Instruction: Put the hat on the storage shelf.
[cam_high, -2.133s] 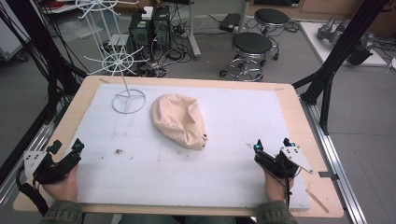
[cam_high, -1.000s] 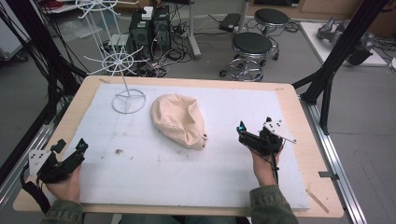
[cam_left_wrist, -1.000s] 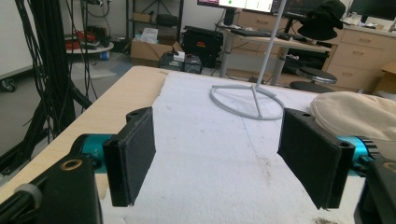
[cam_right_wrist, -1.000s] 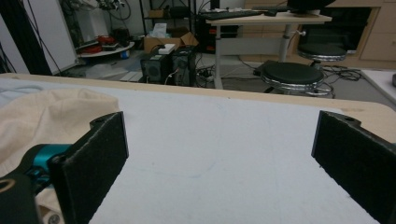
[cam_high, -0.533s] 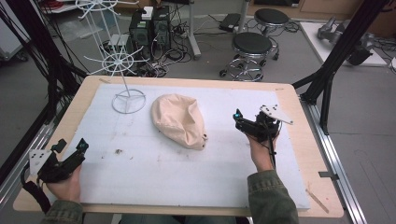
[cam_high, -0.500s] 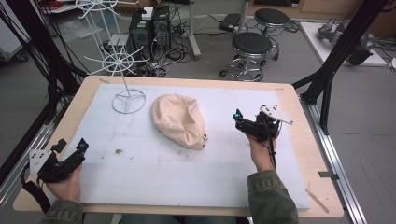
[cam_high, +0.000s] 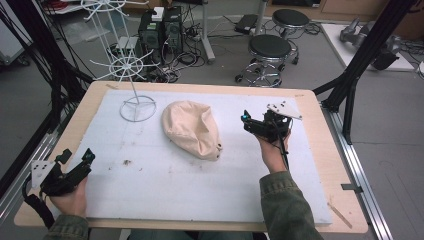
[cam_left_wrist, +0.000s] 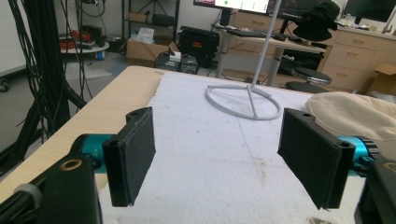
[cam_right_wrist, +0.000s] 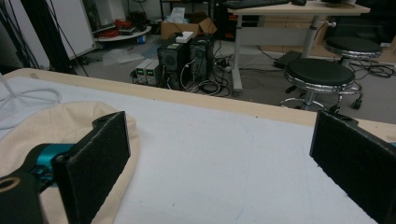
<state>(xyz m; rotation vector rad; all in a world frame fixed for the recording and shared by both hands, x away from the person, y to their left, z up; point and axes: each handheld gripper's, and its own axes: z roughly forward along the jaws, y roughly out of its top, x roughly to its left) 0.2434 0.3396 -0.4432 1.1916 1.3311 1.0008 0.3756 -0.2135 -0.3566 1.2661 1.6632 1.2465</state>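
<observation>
A beige cloth cap (cam_high: 192, 129) lies crumpled in the middle of the white mat (cam_high: 165, 185). My right gripper (cam_high: 248, 124) hovers just to its right and points at it, jaws open and empty. In the right gripper view the cap (cam_right_wrist: 42, 130) lies behind the left pad (cam_right_wrist: 98, 161), apart from it. My left gripper (cam_high: 77, 156) rests open at the front left corner, far from the cap. In the left gripper view its gripper (cam_left_wrist: 224, 156) faces the wire stand's ring base (cam_left_wrist: 247, 100), with the cap (cam_left_wrist: 359, 116) at the right.
A white wire stand (cam_high: 131, 85) with two spoked wheels rises at the back left of the mat. The wooden table edge (cam_high: 320, 130) runs close behind my right hand. Stools (cam_high: 270, 50) and computer boxes (cam_high: 160, 30) sit on the floor beyond the table.
My right gripper has moved from the front right corner forward and left, ending beside the cap's right edge. The left gripper and the cap have stayed put.
</observation>
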